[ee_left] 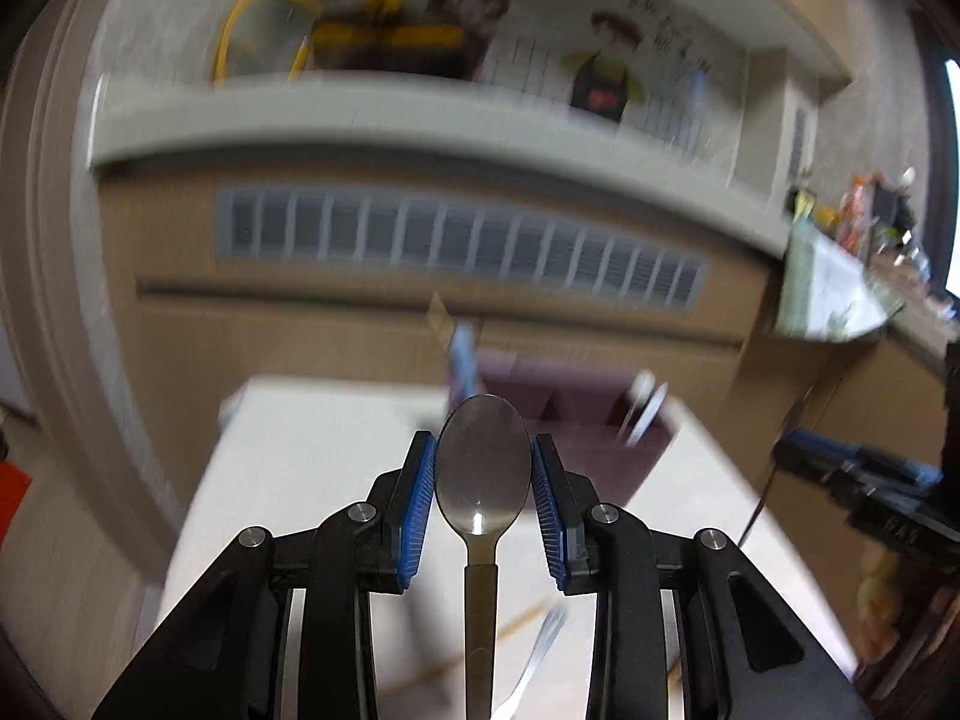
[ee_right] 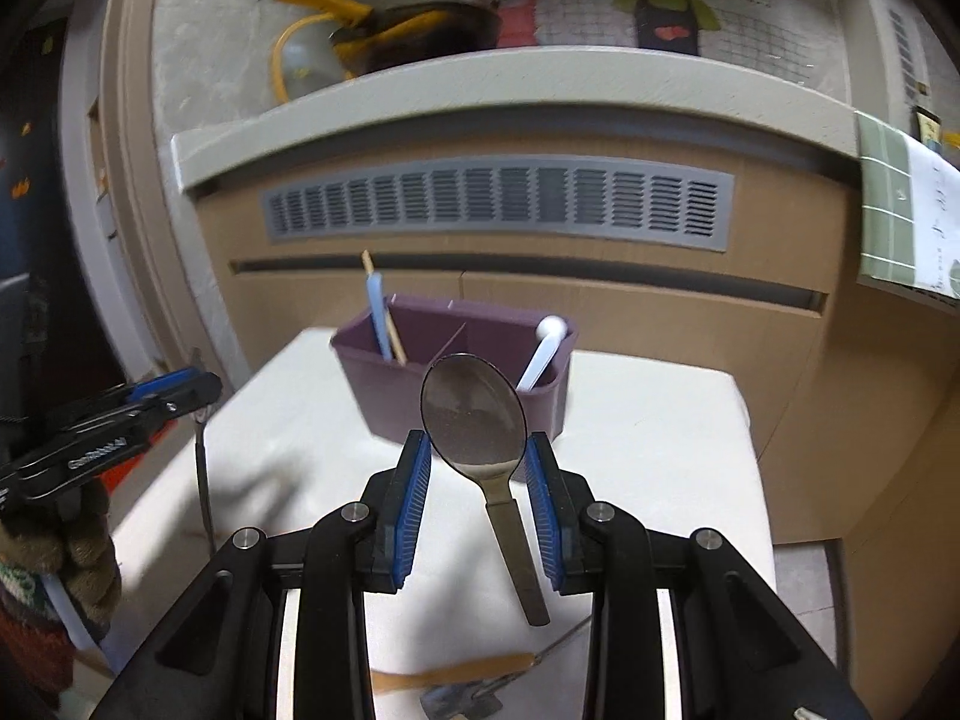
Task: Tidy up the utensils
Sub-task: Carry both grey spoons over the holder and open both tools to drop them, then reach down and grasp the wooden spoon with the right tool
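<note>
My left gripper (ee_left: 483, 444) is shut on the bowl of a metal spoon (ee_left: 483, 480), whose handle hangs down toward the camera. In the right wrist view that gripper (ee_right: 198, 387) is at the left with the thin handle dangling under it. My right gripper (ee_right: 478, 441) is shut on a second metal spoon (ee_right: 474, 420), tilted, its handle slanting down to the right. Behind both stands a purple divided holder (ee_right: 372, 384) on the white table (ee_right: 660, 438), blurred in the left wrist view (ee_left: 588, 456). Its left compartment holds a blue stick and a chopstick (ee_right: 379, 324), its right compartment a white spoon (ee_right: 543, 354).
A fork (ee_left: 540, 654) lies on the near part of the table, and a wooden-handled utensil (ee_right: 456, 675) lies there too. A gloved hand (ee_right: 72, 546) holds the left tool. Behind the table stands a brown cabinet with a grey vent grille (ee_right: 498, 204) and a ledge.
</note>
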